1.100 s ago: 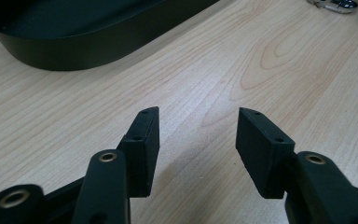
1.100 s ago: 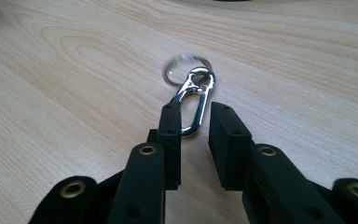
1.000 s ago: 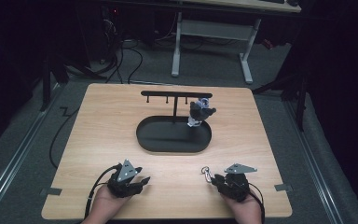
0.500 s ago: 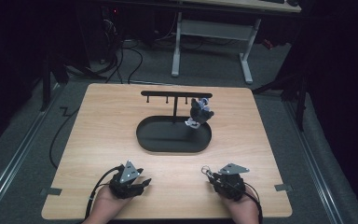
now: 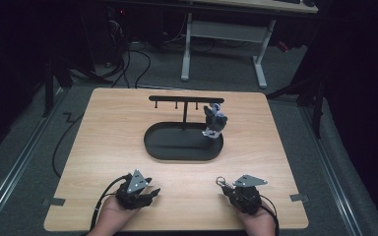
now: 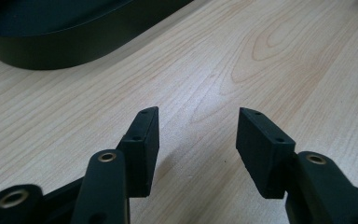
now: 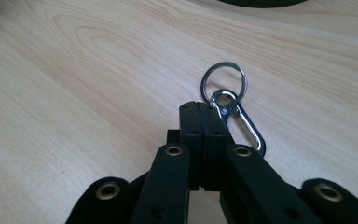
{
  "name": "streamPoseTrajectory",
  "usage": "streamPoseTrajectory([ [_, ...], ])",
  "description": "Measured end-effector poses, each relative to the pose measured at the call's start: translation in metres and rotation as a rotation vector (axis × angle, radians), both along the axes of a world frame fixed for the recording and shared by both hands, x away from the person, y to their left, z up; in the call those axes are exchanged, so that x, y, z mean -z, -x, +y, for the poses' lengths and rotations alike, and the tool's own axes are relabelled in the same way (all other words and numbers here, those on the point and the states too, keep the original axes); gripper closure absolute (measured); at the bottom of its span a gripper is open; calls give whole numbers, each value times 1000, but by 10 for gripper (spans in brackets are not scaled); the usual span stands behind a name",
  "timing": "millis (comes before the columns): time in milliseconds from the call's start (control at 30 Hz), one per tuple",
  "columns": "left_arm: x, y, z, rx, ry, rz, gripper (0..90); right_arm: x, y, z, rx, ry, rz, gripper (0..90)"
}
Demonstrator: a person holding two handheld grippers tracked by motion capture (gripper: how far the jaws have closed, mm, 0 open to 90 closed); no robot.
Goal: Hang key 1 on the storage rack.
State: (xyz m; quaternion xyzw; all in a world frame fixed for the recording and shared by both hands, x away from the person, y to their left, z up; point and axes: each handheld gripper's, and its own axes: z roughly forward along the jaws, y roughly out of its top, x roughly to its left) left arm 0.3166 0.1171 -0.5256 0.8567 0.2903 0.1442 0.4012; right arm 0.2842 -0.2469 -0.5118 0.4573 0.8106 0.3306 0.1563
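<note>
Metal glinted at the near right of the counter, where the right gripper had just closed its jaws beside the carabiner keyring, apparently missing it, while the left gripper idled half apart, empty.

The desk is pale wood with smooth, matt grain. The key ring and its clip are shiny metal. The tray is matt black.
</note>
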Motion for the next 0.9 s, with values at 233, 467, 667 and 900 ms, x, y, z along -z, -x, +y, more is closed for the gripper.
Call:
streamPoseTrajectory([
  [233,0,0,1,-1,1,3,503,6,-19,-20,96,44,14,900],
  [467,1,0,1,-2,1,4,504,0,-21,-24,125,38,1,844],
  [667,1,0,-1,7,-8,6,504,-7,-19,16,49,73,-44,658],
  [900,1,0,1,7,-3,6,503,4,-38,37,130,214,-81,481],
])
